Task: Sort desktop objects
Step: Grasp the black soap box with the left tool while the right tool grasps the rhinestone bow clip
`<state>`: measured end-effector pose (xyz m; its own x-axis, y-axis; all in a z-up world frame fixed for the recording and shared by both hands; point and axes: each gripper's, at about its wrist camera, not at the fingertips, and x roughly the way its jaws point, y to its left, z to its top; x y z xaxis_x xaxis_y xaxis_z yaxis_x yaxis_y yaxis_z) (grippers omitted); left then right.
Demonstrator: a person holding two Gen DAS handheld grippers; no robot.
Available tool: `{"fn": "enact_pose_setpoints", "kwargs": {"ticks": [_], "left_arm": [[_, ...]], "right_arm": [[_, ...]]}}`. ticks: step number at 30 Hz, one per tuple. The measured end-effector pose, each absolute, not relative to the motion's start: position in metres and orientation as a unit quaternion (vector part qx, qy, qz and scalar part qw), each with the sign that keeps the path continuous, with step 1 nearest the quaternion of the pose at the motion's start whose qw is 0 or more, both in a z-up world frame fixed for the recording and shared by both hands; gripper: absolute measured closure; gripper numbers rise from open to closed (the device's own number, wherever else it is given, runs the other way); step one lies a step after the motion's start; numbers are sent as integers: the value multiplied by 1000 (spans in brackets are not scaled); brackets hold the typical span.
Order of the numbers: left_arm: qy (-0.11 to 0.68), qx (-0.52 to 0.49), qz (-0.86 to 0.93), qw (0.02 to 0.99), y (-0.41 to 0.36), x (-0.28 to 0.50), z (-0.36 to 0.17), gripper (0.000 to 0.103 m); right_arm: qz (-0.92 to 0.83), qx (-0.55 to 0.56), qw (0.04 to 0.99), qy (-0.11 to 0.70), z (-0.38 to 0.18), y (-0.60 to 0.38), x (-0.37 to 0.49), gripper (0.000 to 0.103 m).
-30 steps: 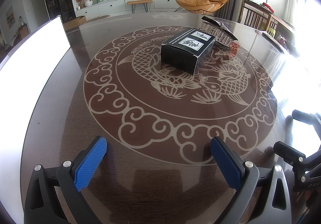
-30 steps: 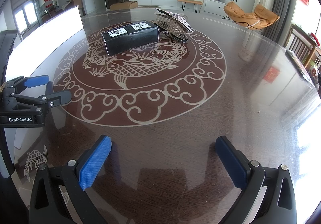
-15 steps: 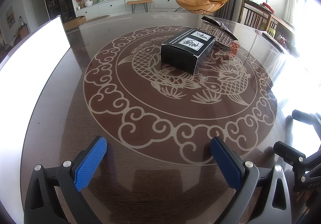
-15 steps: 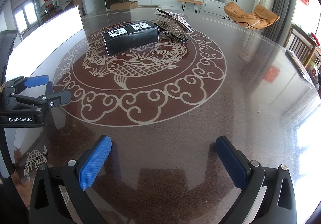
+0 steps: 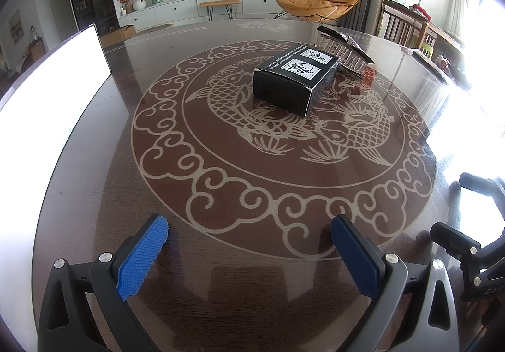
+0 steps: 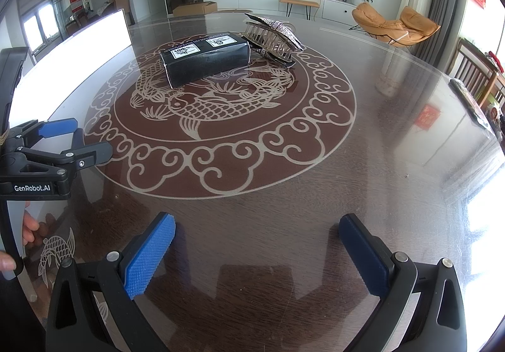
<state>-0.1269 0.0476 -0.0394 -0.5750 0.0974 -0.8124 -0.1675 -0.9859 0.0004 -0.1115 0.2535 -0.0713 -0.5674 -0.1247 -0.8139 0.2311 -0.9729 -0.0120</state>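
Table (image 5: 104, 181): a large round dark wooden top under glass, with a pale fish-and-cloud medallion at its centre. It fills most of both wrist views.

White panel (image 5: 47, 90): a bright flat sheet at the table's left edge, overexposed; no detail can be read on it.

Black box (image 5: 293, 80): a rectangular carton with 2 white labels on its top face. It lies flat on the medallion near the table centre, also seen from the right wrist view (image 6: 206, 58). It lies well ahead of both sets of fingers and touches neither.

Hair claw clip (image 5: 344, 50): a large toothed clip with a glittering patterned back, lying directly behind the box on its far side, touching or just beside it; contact cannot be confirmed. In the right wrist view (image 6: 273, 39) it lies to the right of the box.

Left gripper (image 5: 249, 251): held low over the near part of the table, at the medallion's near rim. Its 2 blue pads (image 5: 143, 257) stand wide apart with only bare table between them; nothing is gripped. The box lies ahead and slightly right of the gap.

Right gripper (image 6: 257, 251): likewise low over the near table edge, its 2 blue pads (image 6: 150, 255) spread wide and holding nothing. The box lies ahead and left of the gap.

A person's fingertips (image 6: 30, 227) show at the left edge of the right wrist view, behind the left tool's handle
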Motion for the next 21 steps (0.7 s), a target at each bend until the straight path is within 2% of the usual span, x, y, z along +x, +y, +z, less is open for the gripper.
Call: {"fn": "enact_pose_setpoints", "kwargs": {"ticks": [4, 9, 14, 17, 21], "left_arm": [[47, -467, 878, 99, 51, -145, -37, 0], [78, -497, 845, 181, 76, -202, -30, 0], [41, -504, 837, 208, 94, -257, -23, 0], [23, -501, 843, 192, 103, -276, -24, 0], [52, -499, 850, 160, 117, -286, -27, 0]], "right_arm": [[-883, 454, 101, 59, -71, 253, -111, 0], [-883, 454, 101, 58, -72, 253, -111, 0], [-883, 454, 100, 58, -71, 254, -112, 0], [-883, 454, 100, 58, -72, 254, -112, 0], [-883, 454, 100, 58, -72, 253, -112, 0]]}}
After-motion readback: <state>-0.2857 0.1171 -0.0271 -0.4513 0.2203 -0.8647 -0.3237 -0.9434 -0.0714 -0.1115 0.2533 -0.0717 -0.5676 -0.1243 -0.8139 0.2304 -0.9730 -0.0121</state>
